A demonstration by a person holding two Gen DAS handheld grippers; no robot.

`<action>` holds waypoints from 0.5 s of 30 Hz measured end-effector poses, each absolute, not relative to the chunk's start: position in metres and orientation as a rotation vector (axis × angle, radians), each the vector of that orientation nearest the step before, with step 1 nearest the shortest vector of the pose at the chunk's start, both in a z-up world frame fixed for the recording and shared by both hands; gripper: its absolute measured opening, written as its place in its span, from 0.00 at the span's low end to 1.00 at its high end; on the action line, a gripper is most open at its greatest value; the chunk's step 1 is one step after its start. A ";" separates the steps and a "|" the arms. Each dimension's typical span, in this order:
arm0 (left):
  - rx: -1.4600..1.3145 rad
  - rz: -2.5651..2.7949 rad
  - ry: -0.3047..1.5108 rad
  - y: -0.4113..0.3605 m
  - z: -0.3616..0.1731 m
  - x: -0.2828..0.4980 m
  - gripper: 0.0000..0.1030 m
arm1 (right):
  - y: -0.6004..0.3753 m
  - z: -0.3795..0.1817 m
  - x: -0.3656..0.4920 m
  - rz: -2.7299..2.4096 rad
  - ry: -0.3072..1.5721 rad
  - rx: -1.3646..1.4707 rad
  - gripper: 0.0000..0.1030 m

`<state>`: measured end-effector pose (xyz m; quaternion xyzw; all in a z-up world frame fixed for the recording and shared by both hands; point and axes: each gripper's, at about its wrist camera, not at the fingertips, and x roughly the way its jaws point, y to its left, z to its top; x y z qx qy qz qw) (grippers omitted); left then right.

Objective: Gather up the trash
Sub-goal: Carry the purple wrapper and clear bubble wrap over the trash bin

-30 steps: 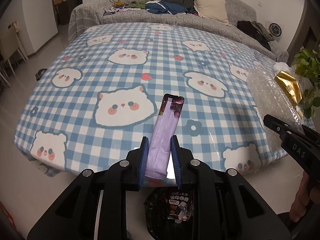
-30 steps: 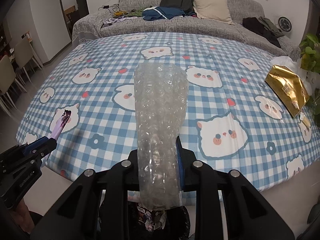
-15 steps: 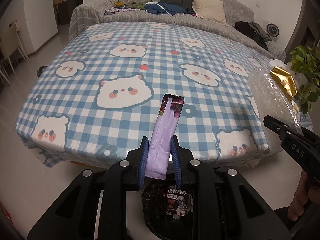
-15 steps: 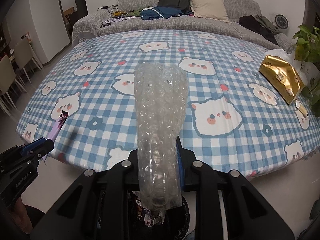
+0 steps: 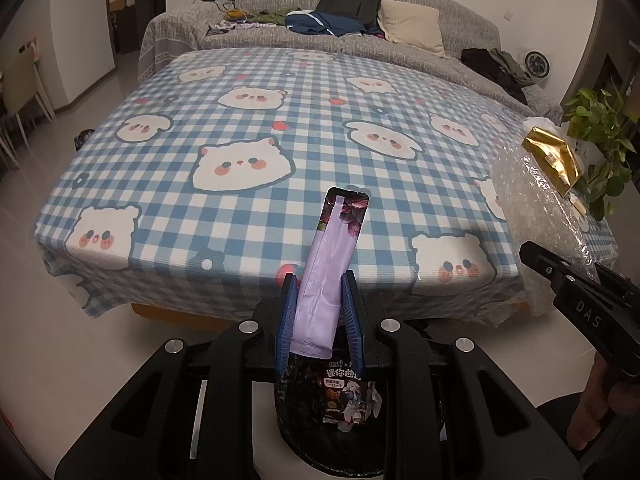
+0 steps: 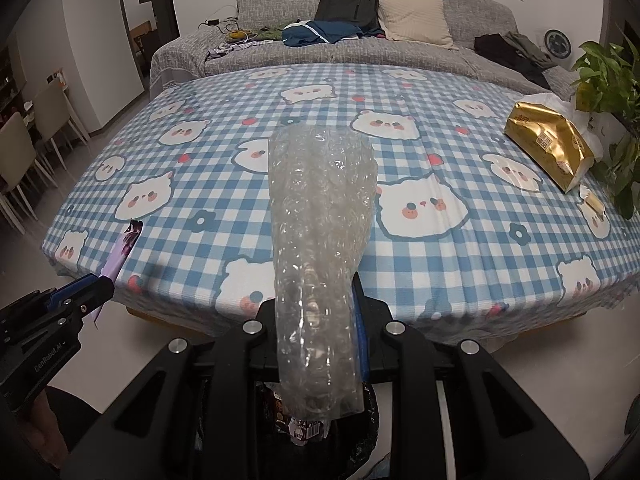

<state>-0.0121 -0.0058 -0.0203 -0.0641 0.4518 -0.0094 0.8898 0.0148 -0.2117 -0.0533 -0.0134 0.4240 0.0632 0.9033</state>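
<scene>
You've pulled both grippers back off the table (image 5: 168, 216), now over what's probably a black trash bin (image 5: 332, 444). Your left gripper (image 5: 319, 312) pinches the purple wrapper (image 5: 330, 264); your right gripper (image 6: 316, 320) clamps the bubble wrap (image 6: 320, 216).

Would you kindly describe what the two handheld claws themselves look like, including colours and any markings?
Both are matte black plastic frames with angular cut-out arms and round silver bolts. The left claw has blue ribbed pads; the right claw shows a blue pad edge too. Seen from the side, the right one bears white "DAS" lettering, the left "GenRobot.AI". No cables or sleeves are visible.
</scene>
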 end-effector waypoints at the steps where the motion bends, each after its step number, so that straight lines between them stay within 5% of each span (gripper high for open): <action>1: -0.132 -0.019 0.936 -0.006 -0.021 -0.015 0.22 | -0.212 -0.054 0.012 0.130 0.876 -0.026 0.22; 15: -0.153 -0.024 0.928 0.000 -0.034 -0.072 0.22 | -0.204 -0.081 -0.051 0.143 0.892 -0.031 0.22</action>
